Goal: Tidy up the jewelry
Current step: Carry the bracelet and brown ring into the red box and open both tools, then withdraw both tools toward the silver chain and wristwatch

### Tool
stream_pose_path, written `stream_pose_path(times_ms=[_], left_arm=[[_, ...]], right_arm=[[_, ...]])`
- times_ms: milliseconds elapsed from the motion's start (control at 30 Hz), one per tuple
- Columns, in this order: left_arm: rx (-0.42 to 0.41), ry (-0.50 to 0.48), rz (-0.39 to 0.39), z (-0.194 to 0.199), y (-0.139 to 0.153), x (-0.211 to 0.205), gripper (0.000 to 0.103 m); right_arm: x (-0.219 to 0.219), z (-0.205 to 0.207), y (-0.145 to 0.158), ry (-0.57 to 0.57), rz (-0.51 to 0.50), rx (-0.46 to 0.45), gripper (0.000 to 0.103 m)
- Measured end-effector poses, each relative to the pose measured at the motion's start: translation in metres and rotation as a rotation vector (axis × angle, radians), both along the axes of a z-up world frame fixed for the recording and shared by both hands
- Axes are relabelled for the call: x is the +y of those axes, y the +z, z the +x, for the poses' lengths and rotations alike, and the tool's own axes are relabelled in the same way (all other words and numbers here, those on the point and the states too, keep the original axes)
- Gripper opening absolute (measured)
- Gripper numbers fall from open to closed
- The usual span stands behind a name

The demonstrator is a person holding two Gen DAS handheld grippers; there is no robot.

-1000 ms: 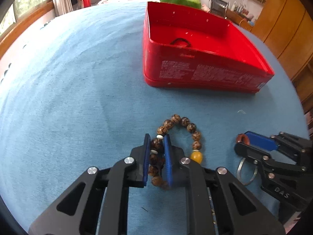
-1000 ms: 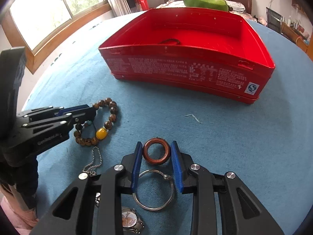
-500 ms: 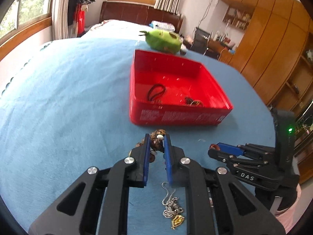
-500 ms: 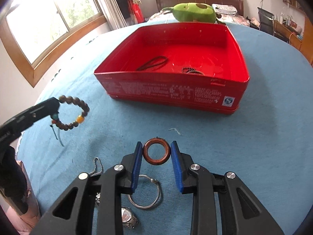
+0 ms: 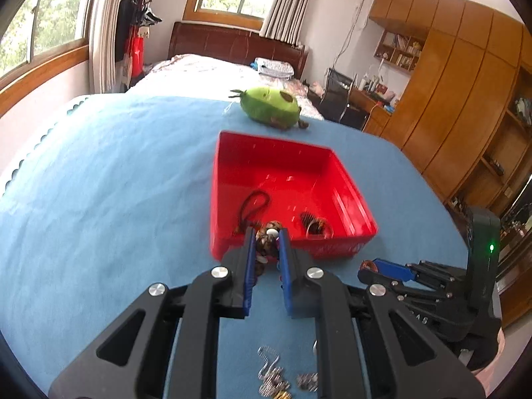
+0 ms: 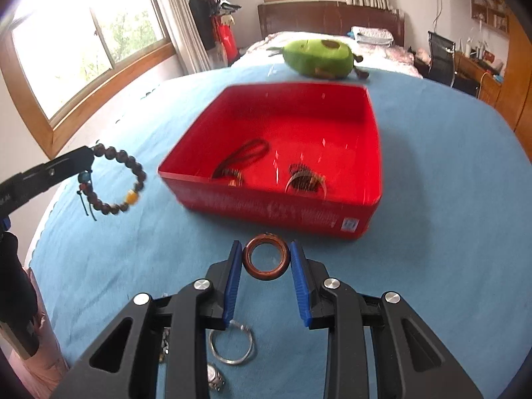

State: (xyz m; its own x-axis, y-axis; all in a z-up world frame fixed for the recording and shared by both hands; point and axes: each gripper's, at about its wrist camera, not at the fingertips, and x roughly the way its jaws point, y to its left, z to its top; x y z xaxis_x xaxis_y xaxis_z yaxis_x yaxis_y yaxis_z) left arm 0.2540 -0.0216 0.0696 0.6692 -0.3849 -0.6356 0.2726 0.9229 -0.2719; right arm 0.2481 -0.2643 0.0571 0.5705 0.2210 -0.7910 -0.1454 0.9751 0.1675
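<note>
My left gripper (image 5: 268, 235) is shut on a brown bead bracelet (image 5: 266, 239) and holds it in the air before the red box (image 5: 352, 193). In the right wrist view the bracelet (image 6: 133, 179) hangs from the left gripper (image 6: 89, 156), left of the red box (image 6: 276, 206). My right gripper (image 6: 266, 256) is shut on a brown ring (image 6: 266, 257), held above the cloth just in front of the box. The right gripper (image 5: 367, 266) also shows in the left wrist view. The box holds a dark cord (image 6: 246, 153) and a bangle (image 6: 306, 179).
A blue cloth (image 6: 449, 199) covers the table. A silver hoop (image 6: 231, 345) and a watch (image 6: 214, 377) lie below my right gripper. A chain necklace (image 5: 271, 375) lies below my left gripper. A green plush toy (image 6: 319, 56) sits behind the box.
Both grippers have risen off the cloth with their pieces and moved toward the red box. The bracelet now hangs free in the air.
</note>
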Motion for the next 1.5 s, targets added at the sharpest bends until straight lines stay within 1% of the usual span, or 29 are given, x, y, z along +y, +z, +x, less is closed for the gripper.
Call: stream_pose_path(times_ms=[167,333,400,467,633,767,833,1100,1133,1167,1200,1500], left_arm=[[-0.041,-0.007,-0.049,0.023,0.013,-0.011,0.012],[-0.059,0.002,-0.057,0.052,0.005,-0.029,0.012],[-0.060,0.004,-0.059,0.064,0.000,-0.033,0.012],[-0.048,0.004,-0.051,0.078,-0.009,-0.038,0.012],[0.019,0.007,-0.021,0.108,-0.035,-0.045,0.013],[0.057,0.018,0.002,0.120,-0.051,-0.045,0.013],[0.070,0.022,0.005,0.123,-0.055,-0.044,0.013],[0.083,0.004,0.011,0.121,-0.057,-0.047,0.014],[0.086,0.006,0.010,0.122,-0.057,-0.047,0.017],[0.091,0.008,0.006,0.123,-0.057,-0.047,0.032],[0.093,0.012,-0.002,0.122,-0.056,-0.046,0.044],[0.018,0.009,-0.032,0.096,-0.028,-0.036,0.046]], right_arm=[[-0.008,0.025,0.013,-0.025,0.011,-0.025,0.030],[-0.015,0.059,0.011,-0.058,0.038,-0.031,0.029],[-0.016,0.072,0.007,-0.078,0.025,-0.032,0.030],[-0.017,0.086,0.000,-0.088,0.013,-0.025,0.030],[-0.018,0.108,-0.021,-0.098,-0.007,0.017,0.030],[-0.020,0.113,-0.033,-0.101,-0.009,0.041,0.030],[-0.021,0.114,-0.036,-0.104,-0.011,0.045,0.030],[-0.019,0.113,-0.036,-0.092,-0.011,0.045,0.030],[-0.019,0.113,-0.035,-0.090,-0.008,0.043,0.033],[-0.019,0.113,-0.034,-0.091,0.003,0.034,0.035],[-0.020,0.112,-0.032,-0.091,0.008,0.029,0.036],[-0.024,0.092,-0.011,-0.088,0.050,-0.021,0.036]])
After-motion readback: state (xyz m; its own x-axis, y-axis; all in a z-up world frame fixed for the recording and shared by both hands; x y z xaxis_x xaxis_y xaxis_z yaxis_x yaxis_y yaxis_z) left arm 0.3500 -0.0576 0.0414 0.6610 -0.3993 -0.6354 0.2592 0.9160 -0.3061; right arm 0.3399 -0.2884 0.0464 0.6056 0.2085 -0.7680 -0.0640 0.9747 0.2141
